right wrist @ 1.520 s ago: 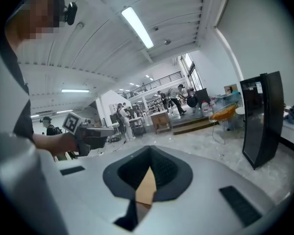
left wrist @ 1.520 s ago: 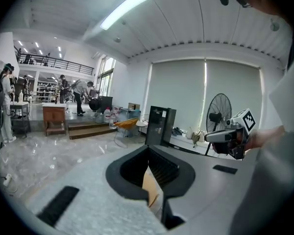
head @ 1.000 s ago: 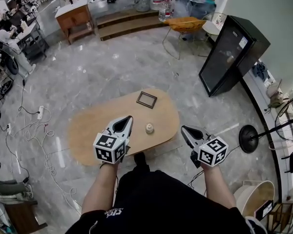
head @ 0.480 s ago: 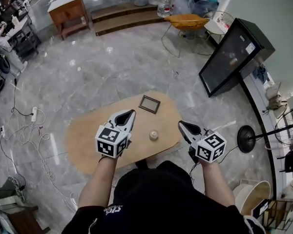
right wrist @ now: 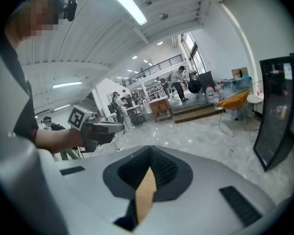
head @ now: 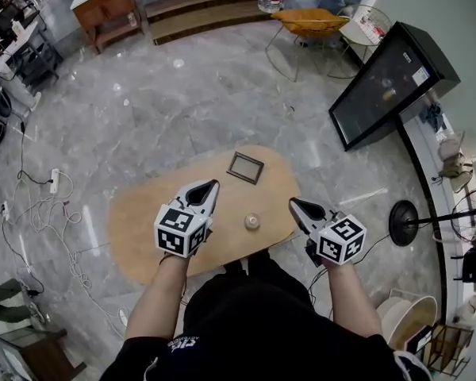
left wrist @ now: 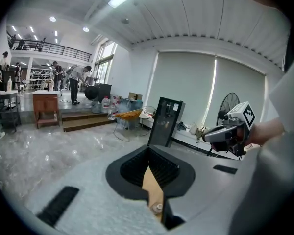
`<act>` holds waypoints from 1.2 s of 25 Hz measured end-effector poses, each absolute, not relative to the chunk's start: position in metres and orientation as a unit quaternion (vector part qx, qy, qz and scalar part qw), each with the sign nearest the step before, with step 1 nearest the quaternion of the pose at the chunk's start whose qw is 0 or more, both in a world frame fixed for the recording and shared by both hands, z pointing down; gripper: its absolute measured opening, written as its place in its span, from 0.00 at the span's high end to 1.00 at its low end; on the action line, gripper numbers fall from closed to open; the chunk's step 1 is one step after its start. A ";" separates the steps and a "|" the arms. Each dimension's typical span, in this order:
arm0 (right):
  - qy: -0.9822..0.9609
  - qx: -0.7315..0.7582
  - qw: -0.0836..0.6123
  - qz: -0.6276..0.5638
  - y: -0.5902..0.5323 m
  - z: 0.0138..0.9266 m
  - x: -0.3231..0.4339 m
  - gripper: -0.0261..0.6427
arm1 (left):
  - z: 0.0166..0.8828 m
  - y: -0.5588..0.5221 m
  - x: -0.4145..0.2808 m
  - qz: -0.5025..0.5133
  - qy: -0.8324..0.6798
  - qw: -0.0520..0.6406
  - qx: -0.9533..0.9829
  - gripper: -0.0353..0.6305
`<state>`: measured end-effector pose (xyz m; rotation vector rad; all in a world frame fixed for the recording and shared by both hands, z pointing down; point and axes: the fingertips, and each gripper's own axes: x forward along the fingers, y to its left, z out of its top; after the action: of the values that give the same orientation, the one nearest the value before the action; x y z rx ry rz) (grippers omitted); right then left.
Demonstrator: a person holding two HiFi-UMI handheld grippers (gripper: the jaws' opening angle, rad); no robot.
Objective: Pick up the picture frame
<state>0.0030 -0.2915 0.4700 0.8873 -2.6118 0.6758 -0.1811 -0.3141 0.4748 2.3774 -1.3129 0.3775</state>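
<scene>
Table [head: 143, 221], frame [head: 245, 167], left tongs [head: 212, 184], right tongs [head: 293, 203], seemingly shut

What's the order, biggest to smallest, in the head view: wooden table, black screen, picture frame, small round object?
1. wooden table
2. black screen, farther off, so likely bigger than it looks
3. picture frame
4. small round object

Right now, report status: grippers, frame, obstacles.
Left gripper and right gripper shut, empty. Dark rectangular picture frame flat on oval wooden table, untouched. Small pale round object sits nearer.
</scene>
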 end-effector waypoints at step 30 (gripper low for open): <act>-0.888 0.226 0.186 0.355 -0.361 0.684 -0.031 0.95 | 0.728 -0.368 -0.114 0.318 -0.360 0.248 0.842 0.93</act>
<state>-0.0311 -0.3606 0.6837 0.6376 -2.4999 0.9988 -0.1143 -0.3682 0.7282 2.2942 -0.9800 0.8664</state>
